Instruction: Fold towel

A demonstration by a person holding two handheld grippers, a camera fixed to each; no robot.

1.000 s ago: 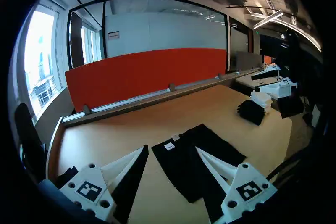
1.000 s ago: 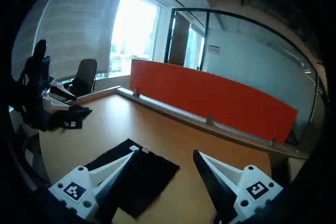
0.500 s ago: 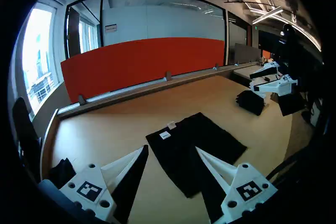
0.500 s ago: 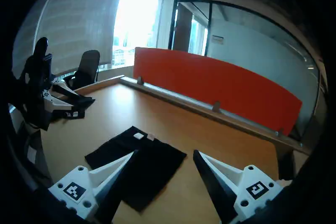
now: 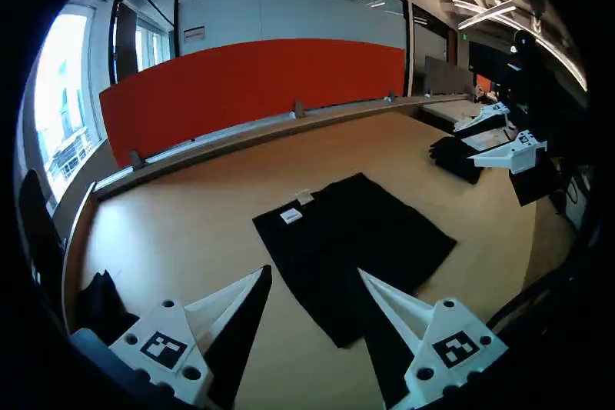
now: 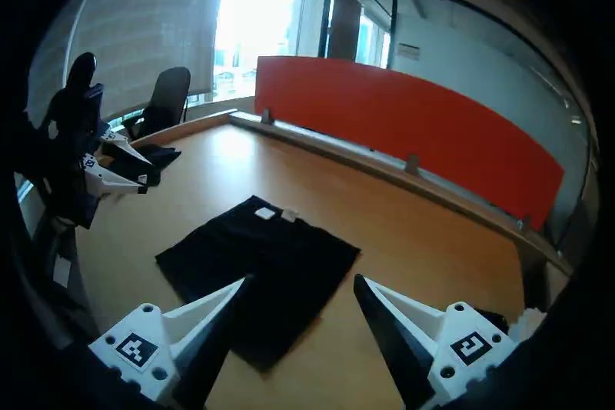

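Both grippers have drawn in toward the towel (image 5: 361, 241), now fuller in view.
Left gripper view: the left gripper (image 5: 312, 270) gapes empty. The black towel lies flat on the table (image 5: 184, 210) just ahead, white tags at its far edge. Right gripper view: the right gripper (image 6: 301, 278) is also spread wide, the towel ahead-left. Neither seems nearer, and the long axis is unclear.
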